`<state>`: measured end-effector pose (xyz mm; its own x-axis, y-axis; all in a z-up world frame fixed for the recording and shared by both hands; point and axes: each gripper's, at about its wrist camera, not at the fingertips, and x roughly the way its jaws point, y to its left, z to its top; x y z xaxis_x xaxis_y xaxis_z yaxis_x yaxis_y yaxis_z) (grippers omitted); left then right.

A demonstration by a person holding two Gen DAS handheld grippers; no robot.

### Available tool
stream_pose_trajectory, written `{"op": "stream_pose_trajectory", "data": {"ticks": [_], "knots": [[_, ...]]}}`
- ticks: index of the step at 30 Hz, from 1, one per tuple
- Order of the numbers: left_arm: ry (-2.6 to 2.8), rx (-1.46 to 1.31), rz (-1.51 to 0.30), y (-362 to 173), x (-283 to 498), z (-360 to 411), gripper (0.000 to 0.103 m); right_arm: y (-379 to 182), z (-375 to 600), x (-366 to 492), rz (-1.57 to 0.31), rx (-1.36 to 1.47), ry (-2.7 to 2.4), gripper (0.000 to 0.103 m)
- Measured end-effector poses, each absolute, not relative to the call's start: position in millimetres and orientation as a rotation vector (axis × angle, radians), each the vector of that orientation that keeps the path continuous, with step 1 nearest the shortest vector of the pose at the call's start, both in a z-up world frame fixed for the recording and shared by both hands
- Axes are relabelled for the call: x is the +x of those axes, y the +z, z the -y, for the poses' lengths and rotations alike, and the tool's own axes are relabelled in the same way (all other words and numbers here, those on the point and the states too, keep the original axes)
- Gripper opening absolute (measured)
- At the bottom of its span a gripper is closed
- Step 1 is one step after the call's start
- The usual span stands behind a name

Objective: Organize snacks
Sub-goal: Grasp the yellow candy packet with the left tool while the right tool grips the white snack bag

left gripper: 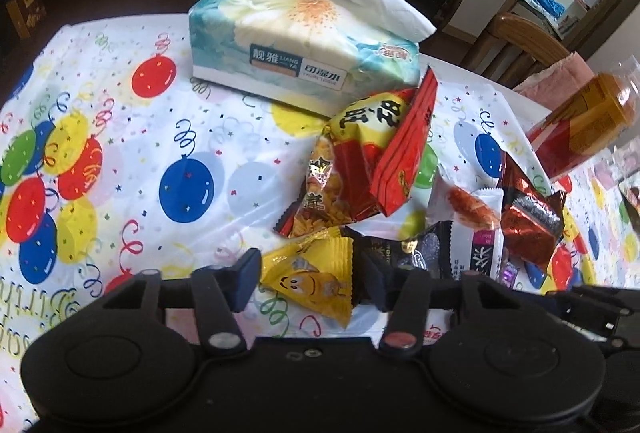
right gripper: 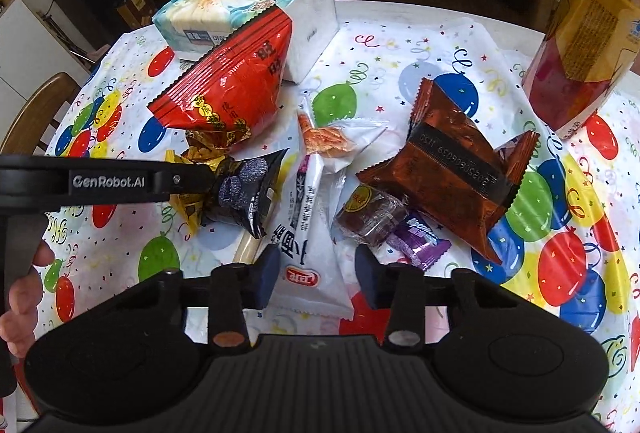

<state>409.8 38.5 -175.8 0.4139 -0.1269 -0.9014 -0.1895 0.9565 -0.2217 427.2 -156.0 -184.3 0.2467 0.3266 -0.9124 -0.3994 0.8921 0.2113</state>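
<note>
A heap of snack packets lies on the balloon-print tablecloth [left gripper: 120,137]. My left gripper [left gripper: 310,279] is open, its fingers on either side of a yellow packet [left gripper: 316,273] with a smiling face. Beyond it lie a black packet [left gripper: 416,245], a peanut packet [left gripper: 328,189] and a red bag [left gripper: 404,153]. In the right wrist view my right gripper [right gripper: 316,273] is open around the near end of a long white packet [right gripper: 308,245]. To its right are a clear-wrapped dark sweet [right gripper: 368,213], a purple candy [right gripper: 420,237] and a brown foil packet [right gripper: 452,169]. The left gripper [right gripper: 108,181] reaches in from the left.
A floral tissue pack [left gripper: 304,33] [right gripper: 240,9] stands behind the heap. A tall clear container with an orange and red label [right gripper: 580,45] [left gripper: 580,125] is at the right. Wooden chairs [right gripper: 36,105] [left gripper: 516,41] flank the table. A hand [right gripper: 24,297] holds the left gripper.
</note>
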Motion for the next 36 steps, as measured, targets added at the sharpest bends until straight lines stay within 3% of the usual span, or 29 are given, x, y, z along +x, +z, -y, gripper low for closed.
{"op": "stream_pose_trajectory", "data": {"ticks": [2,8,21,36], "knots": [[0.037,-0.333,-1.151,-177,410,-40,0.034,-184,154,426,-1.219,-0.070,0.500,0.032],[0.036,-0.313,-1.145,-173,409,-37,0.020,-180,153,424,-1.198,-0.082,0.477,0.024],[0.043,-0.285,-1.141,-155,389,-39,0.016,-154,171,409,-1.174,-0.040,0.452,0.020],[0.014,-0.278,-1.101,-99,347,-37,0.016,-92,199,366,-1.116,-0.004,0.446,0.019]]}}
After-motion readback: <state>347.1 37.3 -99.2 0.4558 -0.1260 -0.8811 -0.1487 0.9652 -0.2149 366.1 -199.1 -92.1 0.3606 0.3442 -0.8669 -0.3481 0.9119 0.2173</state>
